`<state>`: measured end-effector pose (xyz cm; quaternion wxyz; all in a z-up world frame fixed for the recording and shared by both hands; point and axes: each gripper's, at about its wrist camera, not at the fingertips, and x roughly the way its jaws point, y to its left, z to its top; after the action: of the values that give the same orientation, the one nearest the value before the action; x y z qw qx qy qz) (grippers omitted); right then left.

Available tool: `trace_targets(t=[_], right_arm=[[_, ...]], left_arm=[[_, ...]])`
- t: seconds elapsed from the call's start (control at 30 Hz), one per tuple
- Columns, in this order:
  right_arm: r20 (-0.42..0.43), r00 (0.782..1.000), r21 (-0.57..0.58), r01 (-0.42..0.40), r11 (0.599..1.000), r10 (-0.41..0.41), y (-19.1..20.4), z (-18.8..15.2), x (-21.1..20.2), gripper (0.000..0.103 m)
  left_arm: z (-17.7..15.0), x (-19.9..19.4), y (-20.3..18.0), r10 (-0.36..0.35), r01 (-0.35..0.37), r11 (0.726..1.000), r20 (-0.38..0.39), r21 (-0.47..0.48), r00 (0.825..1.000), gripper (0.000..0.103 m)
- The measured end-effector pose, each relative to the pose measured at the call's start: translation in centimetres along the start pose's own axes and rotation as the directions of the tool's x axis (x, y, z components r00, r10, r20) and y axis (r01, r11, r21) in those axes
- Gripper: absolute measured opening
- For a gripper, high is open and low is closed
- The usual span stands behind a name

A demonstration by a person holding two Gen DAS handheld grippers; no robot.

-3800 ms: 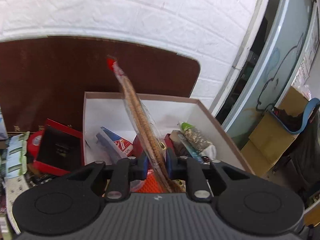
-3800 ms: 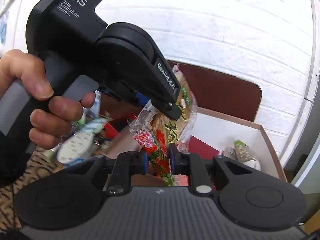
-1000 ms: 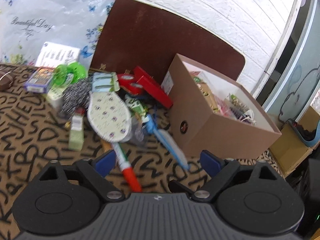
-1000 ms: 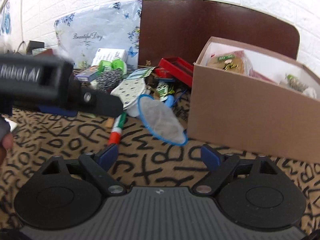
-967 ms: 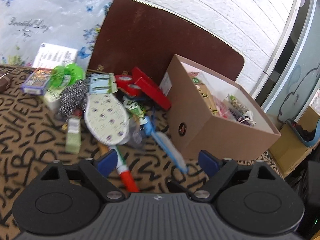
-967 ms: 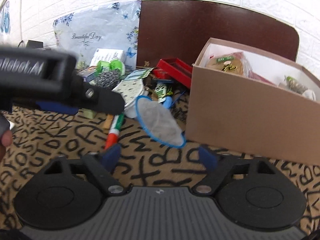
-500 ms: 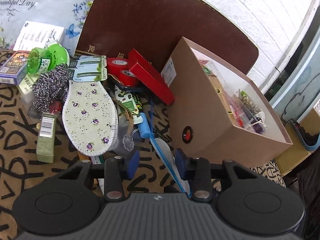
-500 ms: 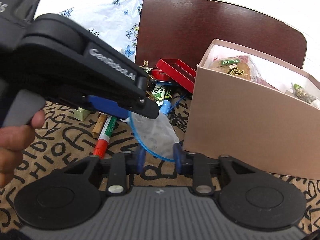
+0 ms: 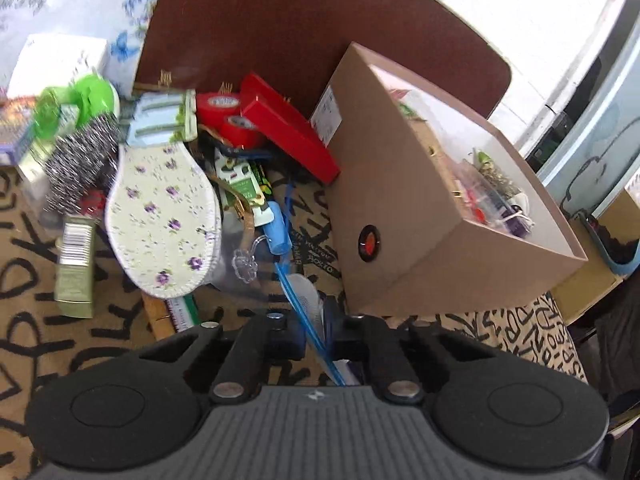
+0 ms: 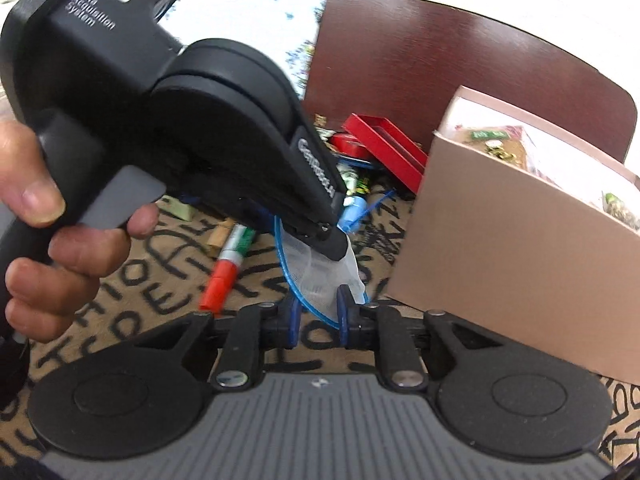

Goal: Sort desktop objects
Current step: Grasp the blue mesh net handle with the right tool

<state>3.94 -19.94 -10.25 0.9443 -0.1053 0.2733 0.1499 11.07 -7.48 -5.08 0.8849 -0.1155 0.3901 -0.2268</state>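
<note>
Both your left hand-held gripper (image 9: 316,336) and right hand-held gripper (image 10: 316,314) have just been closing on the light, floppy blue-rimmed white mesh strainer (image 10: 320,276) beside the brown cardboard box (image 10: 520,248); grip its stiff rim.

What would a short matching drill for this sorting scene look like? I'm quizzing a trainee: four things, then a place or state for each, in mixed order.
Things:
1. net
2. insole
3. tape rolls
4. box

Places or states:
A. open, already holding items
B. red, beside the red case
C. flowered, lying on the pile
D. blue-rimmed, in the left gripper

Pairs: 1-D, 2-C, 3-B, 4-A
</note>
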Motion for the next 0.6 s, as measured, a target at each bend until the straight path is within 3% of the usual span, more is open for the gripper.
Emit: trace_targets(t=[0.33, 0.6], right_arm=[[0.08, 0.992, -0.052, -0.098, 0.994, 0.102, 3.1, 0.4, -4.9, 0.008], [0.157, 0.98, -0.107, -0.107, 0.988, 0.123, 4.7, 1.2, -8.7, 0.006]], left_arm=[[-1.4, -6.3, -0.8, 0.024, -0.025, 1.0, 0.077, 0.0, 0.997, 0.007], [-2.1, -11.0, -2.2, 0.019, -0.023, 0.999, 0.16, 0.022, 0.987, 0.006]])
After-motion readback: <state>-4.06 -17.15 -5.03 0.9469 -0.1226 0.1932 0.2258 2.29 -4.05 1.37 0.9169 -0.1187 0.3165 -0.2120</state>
